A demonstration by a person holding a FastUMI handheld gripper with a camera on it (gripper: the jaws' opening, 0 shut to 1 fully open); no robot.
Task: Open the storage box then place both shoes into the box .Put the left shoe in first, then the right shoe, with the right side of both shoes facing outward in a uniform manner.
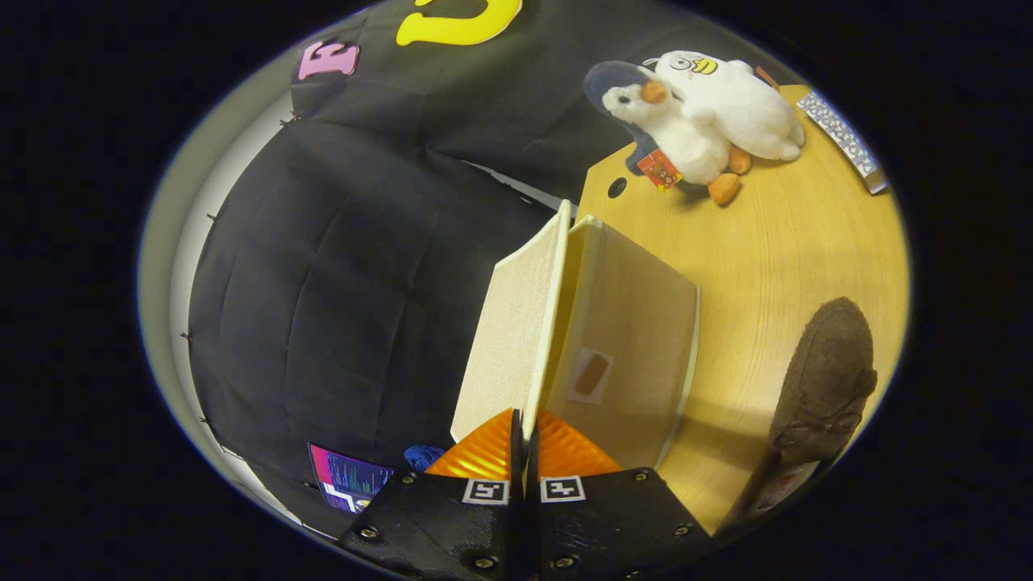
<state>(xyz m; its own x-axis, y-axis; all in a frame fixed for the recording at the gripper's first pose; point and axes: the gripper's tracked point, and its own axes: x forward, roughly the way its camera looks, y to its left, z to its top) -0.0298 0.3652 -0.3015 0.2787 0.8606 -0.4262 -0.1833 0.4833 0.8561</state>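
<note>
Two plush ducks [702,113] and a keyboard [847,139] on the table [775,242]

Camera rides the hand-held gripper [524,436] (tilted sideways), close to the box lid [512,331].

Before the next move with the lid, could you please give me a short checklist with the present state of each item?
1. Grip on lid: the gripper has both fingers closed on the edge of the box lid. Ok.
2. Lid raised: it stands swung up and away from the storage box. Ok.
3. Box interior free for shoes: hidden by the lid and front wall. Cannot tell.
4. Shoe within reach: a brown shoe lies on the wooden table beside the box. Ok.
5. Second shoe located: cannot tell.
6. Plush ducks clear of the box: they sit apart, beyond it. Ok.
</note>
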